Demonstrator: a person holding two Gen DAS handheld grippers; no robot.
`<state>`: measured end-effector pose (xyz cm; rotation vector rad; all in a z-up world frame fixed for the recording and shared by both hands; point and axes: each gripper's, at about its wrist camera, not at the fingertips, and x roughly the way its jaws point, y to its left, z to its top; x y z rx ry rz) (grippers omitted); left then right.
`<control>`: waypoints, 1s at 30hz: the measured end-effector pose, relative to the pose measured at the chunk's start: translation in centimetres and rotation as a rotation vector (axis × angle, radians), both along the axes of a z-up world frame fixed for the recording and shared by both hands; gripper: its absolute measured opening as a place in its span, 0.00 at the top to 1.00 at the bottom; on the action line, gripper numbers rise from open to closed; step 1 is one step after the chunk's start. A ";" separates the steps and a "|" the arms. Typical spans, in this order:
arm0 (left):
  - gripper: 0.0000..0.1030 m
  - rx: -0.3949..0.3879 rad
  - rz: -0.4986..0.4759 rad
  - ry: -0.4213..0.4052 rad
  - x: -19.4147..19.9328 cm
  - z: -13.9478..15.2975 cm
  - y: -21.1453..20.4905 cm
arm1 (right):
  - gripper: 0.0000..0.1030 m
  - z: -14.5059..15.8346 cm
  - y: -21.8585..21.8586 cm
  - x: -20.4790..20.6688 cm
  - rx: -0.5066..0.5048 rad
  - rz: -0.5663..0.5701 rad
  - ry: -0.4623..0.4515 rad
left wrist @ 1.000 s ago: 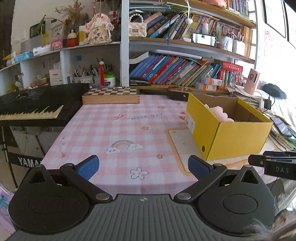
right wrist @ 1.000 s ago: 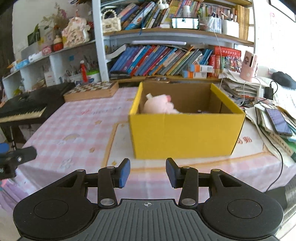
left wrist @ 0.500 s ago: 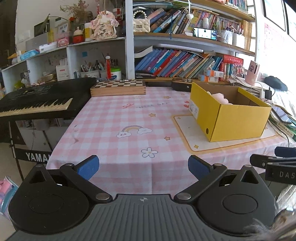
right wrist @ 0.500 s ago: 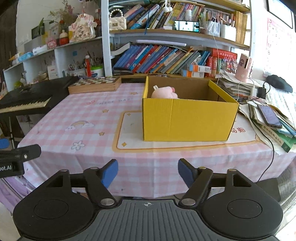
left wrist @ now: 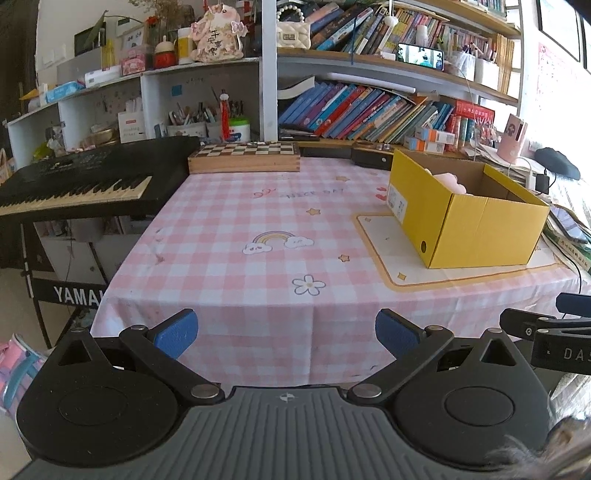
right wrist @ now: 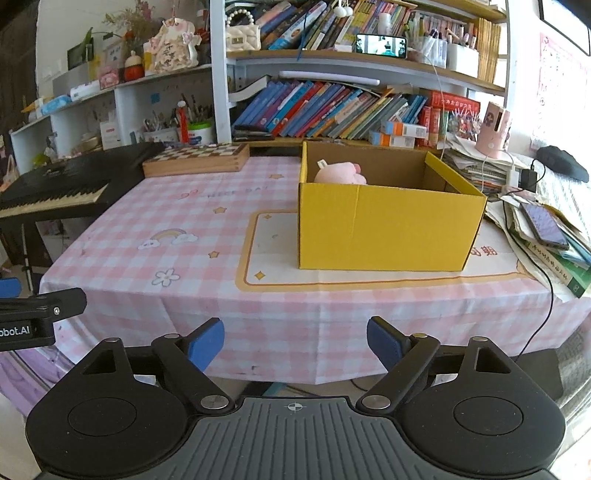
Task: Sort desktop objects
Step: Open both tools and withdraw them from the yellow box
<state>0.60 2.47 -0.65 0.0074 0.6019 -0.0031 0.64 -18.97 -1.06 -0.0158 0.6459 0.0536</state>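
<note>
Readable lettering on the keyboard stand, tablecloth, tongs and a few shelf items

White letters "YAMA", cut off by the table edge, are showing on the black keyboard stand (left wrist: pixel 75 294); the pink checked tablecloth (left wrist: pixel 258 206) is carrying faint writing that seems to be reading "NICE DAY", too blurred to be sure. In the left wrist view, the right tongs (left wrist: pixel 550 334) are showing "DAS" at the frame edge, and in the right wrist view the left tongs (right wrist: pixel 33 314) are showing "obot.AI". The pink figurine (left wrist: pixel 218 35) on the shelf is bearing Chinese characters, and red characters are peeking out beside the yellow box (right wrist: pixel 384 225); neither is reading clearly.
</note>
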 end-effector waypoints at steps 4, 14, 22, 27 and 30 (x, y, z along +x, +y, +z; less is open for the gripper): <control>0.00 0.015 -0.013 0.004 -0.2 -0.1 -0.2 | 0.08 -0.1 0.0 0.0 0.003 0.001 0.005; 0.00 0.042 -0.043 0.022 -0.5 -0.4 -0.5 | 0.03 -0.5 0.4 -0.3 -0.001 0.008 0.033; 0.00 0.027 -0.037 0.036 -0.3 -0.5 -0.2 | 0.03 -0.5 0.6 -0.3 -0.004 0.009 0.033; 0.00 0.025 -0.037 0.036 -0.3 -0.5 -0.1 | 0.03 -0.4 1.0 -0.3 -0.006 0.014 0.034; 0.00 0.024 -0.037 0.039 -0.3 -0.5 -0.2 | 0.03 -0.3 1.0 -0.3 -0.005 0.014 0.034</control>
